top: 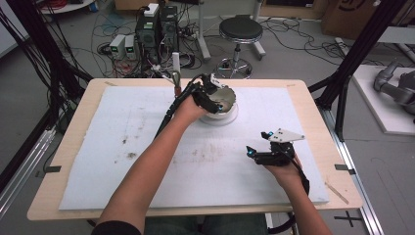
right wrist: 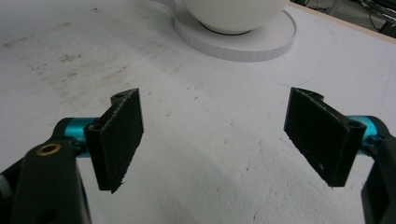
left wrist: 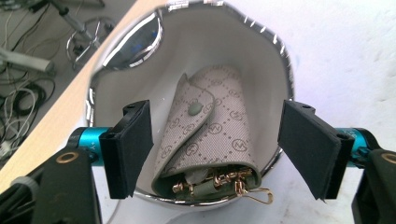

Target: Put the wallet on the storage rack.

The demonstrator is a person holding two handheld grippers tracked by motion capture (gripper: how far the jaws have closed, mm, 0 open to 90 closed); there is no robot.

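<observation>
Key pouch (left wrist: 205,135) between parted jaws

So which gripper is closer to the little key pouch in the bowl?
The left gripper. It is right over the bowl, open jaws either side of the key pouch. The right gripper is off on the white mat, nearer the person.

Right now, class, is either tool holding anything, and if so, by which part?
Nothing is held. The left tool stands open above the bowl, its pads clear of the key pouch inside. The right tool is open over the bare mat.
</observation>
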